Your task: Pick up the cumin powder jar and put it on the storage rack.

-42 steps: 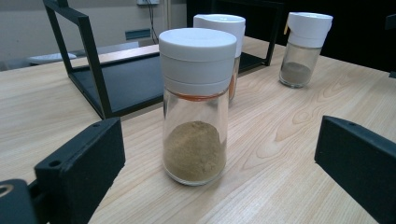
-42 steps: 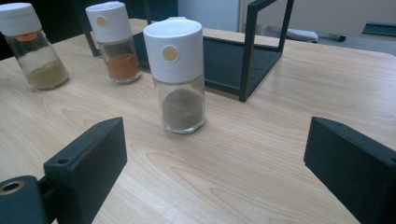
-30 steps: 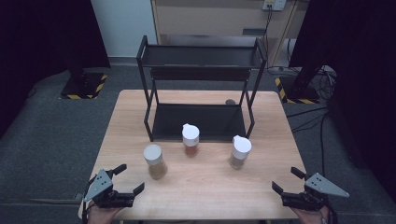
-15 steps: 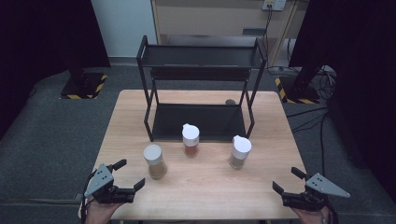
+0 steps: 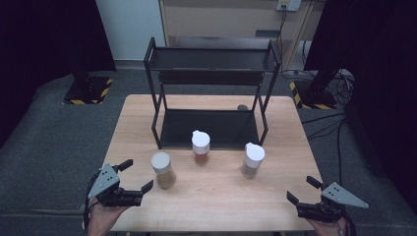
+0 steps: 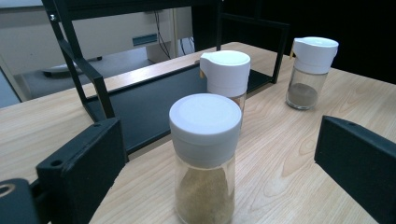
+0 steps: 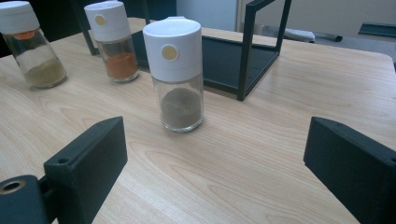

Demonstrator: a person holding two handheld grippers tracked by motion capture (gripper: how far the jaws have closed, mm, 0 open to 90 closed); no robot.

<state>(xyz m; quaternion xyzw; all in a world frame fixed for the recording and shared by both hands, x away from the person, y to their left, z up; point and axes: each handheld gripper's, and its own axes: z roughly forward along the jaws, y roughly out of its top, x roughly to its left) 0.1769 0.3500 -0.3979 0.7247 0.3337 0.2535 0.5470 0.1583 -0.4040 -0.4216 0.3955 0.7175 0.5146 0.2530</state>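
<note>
White-capped jars (image 5: 163,169) of tan, orange (image 5: 200,147) and grey-brown (image 5: 253,160) powder; black rack (image 5: 209,78).

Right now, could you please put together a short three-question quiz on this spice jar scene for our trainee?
1. True or false: the left gripper is shut on a jar.
2. How many spice jars stand on the wooden table?
3. Which jar is nearest the right gripper: A the orange-spice jar, B the dark-spice jar, C the tan-spice jar?

Key: 1 false, both grippers are open; 2 three; 3 B.

A lab: dark curtains (image 5: 44,44), hazard-striped stand bases (image 5: 88,93), cables (image 5: 327,81).
</note>
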